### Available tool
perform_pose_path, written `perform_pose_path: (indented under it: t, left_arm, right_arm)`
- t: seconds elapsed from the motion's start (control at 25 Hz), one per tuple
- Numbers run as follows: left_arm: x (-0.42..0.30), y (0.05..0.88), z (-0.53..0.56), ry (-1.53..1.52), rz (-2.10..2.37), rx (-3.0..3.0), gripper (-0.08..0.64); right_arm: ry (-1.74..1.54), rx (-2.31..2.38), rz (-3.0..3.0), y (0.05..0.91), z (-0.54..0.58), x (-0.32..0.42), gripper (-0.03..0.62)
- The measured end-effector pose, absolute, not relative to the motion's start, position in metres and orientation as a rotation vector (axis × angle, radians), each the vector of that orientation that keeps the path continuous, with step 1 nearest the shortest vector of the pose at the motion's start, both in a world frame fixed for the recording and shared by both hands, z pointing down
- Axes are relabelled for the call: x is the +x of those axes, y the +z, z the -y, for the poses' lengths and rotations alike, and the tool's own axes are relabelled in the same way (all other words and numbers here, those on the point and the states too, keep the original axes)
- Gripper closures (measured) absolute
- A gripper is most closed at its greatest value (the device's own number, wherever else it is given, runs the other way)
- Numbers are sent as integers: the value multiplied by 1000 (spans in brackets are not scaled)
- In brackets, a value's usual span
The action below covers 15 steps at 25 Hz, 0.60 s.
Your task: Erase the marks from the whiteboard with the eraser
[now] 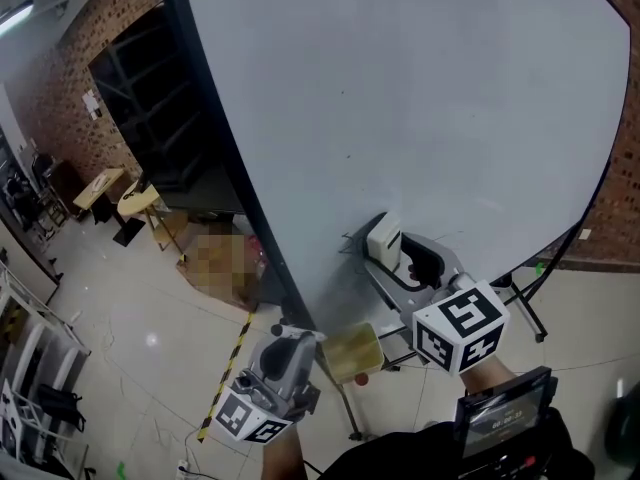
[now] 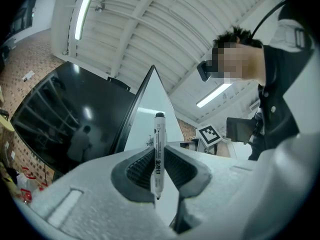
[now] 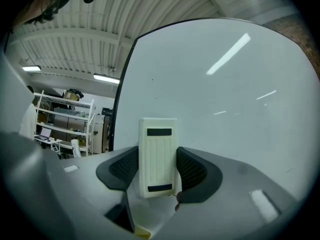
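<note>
Plainly, with the right gripper pinching the eraser by its sides near the whiteboard, uneven pressure could twist it loose, while the marker clamped in the left gripper might streak the board if swung close.

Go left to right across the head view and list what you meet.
Yellow table → left gripper, jaws shut on a marker → eraser, clamped in the right gripper → whiteboard stand leg.
</note>
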<state>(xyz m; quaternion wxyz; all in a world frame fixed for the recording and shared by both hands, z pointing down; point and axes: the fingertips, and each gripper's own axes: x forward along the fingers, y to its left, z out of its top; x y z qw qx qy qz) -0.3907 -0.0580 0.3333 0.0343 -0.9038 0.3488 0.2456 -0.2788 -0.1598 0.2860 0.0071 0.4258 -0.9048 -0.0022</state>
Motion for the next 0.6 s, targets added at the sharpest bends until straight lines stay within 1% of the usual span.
perform_pose_path:
  t: [0.24,0.6]
  left_arm:
    - [-374,326,60,717,-1056,-2779,502]
    - [-313,311,75,699,-1019,-2809,502]
  right_arm:
    - [58,1243,2900,291,167,-250,351]
    - [171,1353,2889,313,209,-123,351]
